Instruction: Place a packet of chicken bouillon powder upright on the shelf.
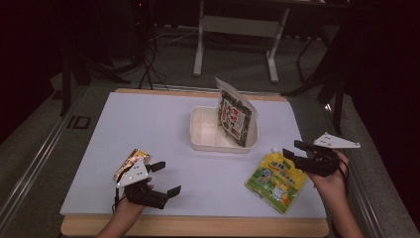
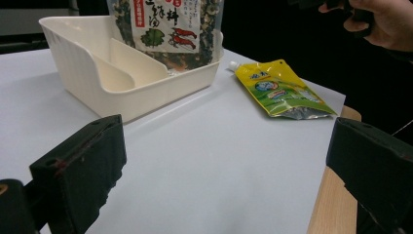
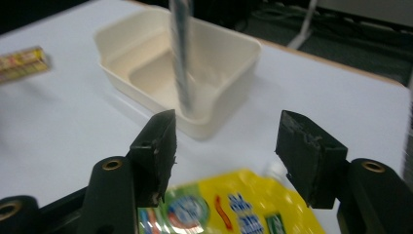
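A white divided tray (image 1: 200,126) sits mid-table with a dark snack bag (image 1: 235,115) standing upright in its right part. Right of it, near the front edge, lies a yellow spouted pouch (image 1: 276,181). My right gripper (image 1: 293,150) hovers at the pouch's upper right corner, open. In the right gripper view its jaws (image 3: 229,151) stand apart above the pouch (image 3: 234,204) and nothing is between them. My left gripper (image 1: 166,178) rests open at the front left, beside a small orange packet (image 1: 131,161). In the left gripper view its wide jaws (image 2: 224,165) point toward the tray (image 2: 87,73) and pouch (image 2: 277,87).
The white table top (image 1: 148,129) has a wooden front edge (image 1: 198,225). Beyond the table stand a white desk frame (image 1: 237,29) and cables on the floor. The person's right hand (image 2: 380,24) appears in the left gripper view.
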The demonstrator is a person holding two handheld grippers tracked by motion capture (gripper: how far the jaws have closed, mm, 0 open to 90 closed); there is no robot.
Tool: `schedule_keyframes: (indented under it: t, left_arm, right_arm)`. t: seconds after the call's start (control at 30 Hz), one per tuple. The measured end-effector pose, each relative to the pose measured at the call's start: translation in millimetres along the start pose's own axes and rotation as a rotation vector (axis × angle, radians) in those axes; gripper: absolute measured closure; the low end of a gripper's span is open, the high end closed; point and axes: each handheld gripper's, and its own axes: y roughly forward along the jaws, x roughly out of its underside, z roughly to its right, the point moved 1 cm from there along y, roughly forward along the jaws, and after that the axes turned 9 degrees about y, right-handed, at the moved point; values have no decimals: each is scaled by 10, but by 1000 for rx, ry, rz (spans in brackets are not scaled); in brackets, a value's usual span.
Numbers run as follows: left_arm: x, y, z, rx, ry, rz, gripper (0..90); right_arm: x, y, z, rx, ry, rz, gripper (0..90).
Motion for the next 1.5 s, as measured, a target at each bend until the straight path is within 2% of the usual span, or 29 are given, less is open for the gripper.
schedule_keyframes:
  t: [0.07, 0.1, 0.33, 0.53, 0.7, 0.9, 1.07, 1.5]
  left_arm:
    - [2, 4, 4, 2, 2, -4, 12]
    - [3, 6, 6, 4, 4, -7, 12]
    - [8, 18, 9, 8, 1, -9, 12]
    - [9, 20, 10, 11, 2, -12, 12]
    - [16, 27, 11, 17, 0, -17, 12]
    - [19, 36, 16, 21, -1, -21, 12]
    - [25, 42, 18, 25, 2, -25, 12]
    - [33, 58, 21, 30, 3, -32, 12]
  right_arm:
    - [24, -7, 25, 10, -1, -11, 396]
    - [79, -25, 87, 12, 8, -29, 385]
    - [260, -78, 303, 53, 34, -59, 386]
    - [399, -54, 468, 104, 33, -104, 386]
    - [515, -17, 607, 139, 59, -132, 386]
    - [635, 11, 756, 159, 107, -157, 384]
    - [746, 28, 902, 164, 158, -180, 355]
    - [898, 157, 1046, 149, 207, -257, 295]
